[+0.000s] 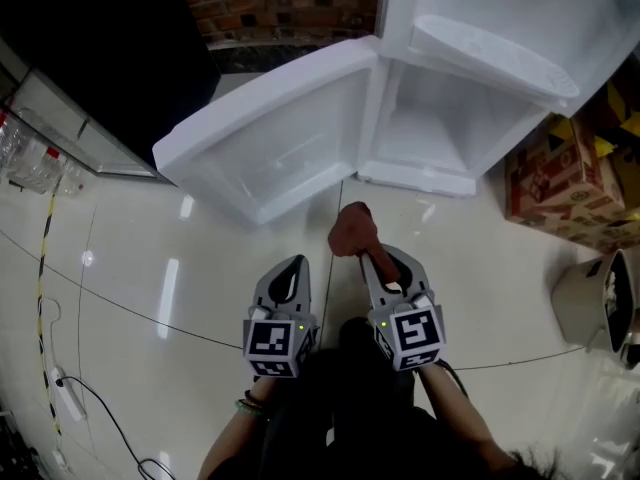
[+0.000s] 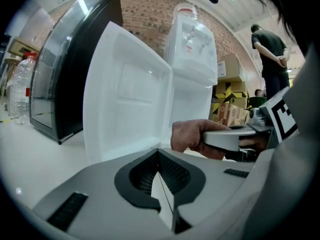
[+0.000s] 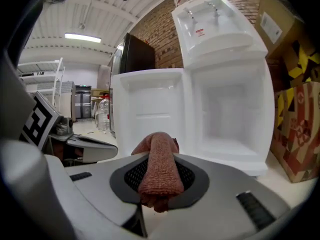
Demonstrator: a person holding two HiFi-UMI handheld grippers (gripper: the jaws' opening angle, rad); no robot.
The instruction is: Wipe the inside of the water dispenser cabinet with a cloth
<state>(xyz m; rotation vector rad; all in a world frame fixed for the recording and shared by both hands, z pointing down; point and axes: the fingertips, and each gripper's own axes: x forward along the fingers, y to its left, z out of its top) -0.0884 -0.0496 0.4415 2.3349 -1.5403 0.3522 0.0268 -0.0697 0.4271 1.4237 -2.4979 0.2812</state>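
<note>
A white water dispenser (image 1: pixel 500 28) stands ahead with its lower cabinet (image 1: pixel 430 128) open and its door (image 1: pixel 270 138) swung out to the left. The cabinet's inside (image 3: pixel 227 111) looks bare and white. My right gripper (image 1: pixel 372 263) is shut on a reddish-brown cloth (image 1: pixel 352 230), which pokes out past its jaws a short way in front of the cabinet's sill. In the right gripper view the cloth (image 3: pixel 160 169) lies folded between the jaws. My left gripper (image 1: pixel 288 280) hangs beside it, shut with nothing held, and the cloth (image 2: pixel 192 134) shows to its right.
Cardboard boxes (image 1: pixel 570 183) stand right of the dispenser, with a grey bin (image 1: pixel 595 303) nearer me. A black glass-fronted cabinet (image 2: pixel 60 74) stands left of the door, plastic bottles (image 1: pixel 30 163) beside it. A cable and power strip (image 1: pixel 65 398) lie on the floor at left. A person (image 2: pixel 270 51) stands far off.
</note>
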